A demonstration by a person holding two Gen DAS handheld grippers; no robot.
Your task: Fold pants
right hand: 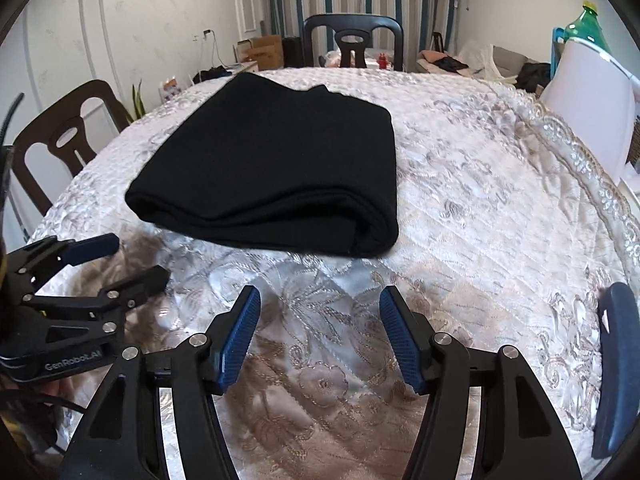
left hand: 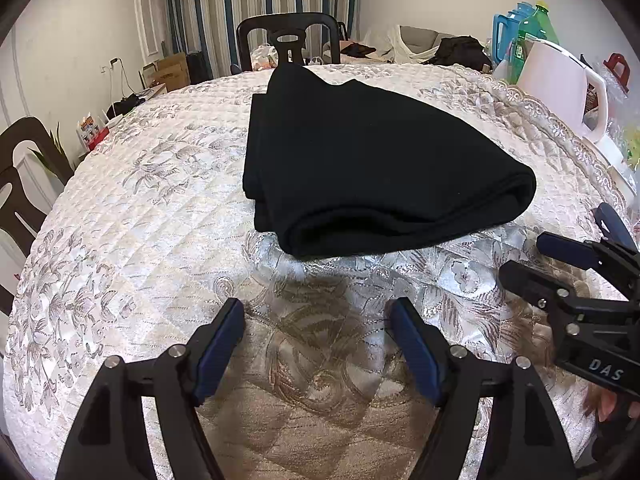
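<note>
Left wrist view. Item: black pants (left hand: 360, 160), lying folded into a thick wedge on the quilted tablecloth (left hand: 140, 208), mid-table, well ahead of the left gripper (left hand: 318, 344). The left gripper's jaws are standing apart, holding nothing, hovering over bare cloth. The right gripper (left hand: 520, 256) is showing at the right edge, also gaping and empty. Handling, as judged: soft knit, light, limp, likely sagging when lifted; the rounded fold at the near edge is offering the fullest bite, the stacked layers at the left side a thinner one. A white jug (left hand: 568, 88) and bottles (left hand: 536, 28) are crowding the right rim.

Right wrist view. The pants (right hand: 272, 168) are sitting left of centre, their near right corner showing stacked layers. The right gripper (right hand: 320, 336) is standing with jaws parted, empty, short of the bundle; the left gripper (right hand: 128, 260) is resting near the bundle's near left corner, likewise parted. Open tablecloth (right hand: 480, 208) is stretching to the right and front, giving room for sliding or turning; chairs (right hand: 352, 44) are ringing the far and left edges.
</note>
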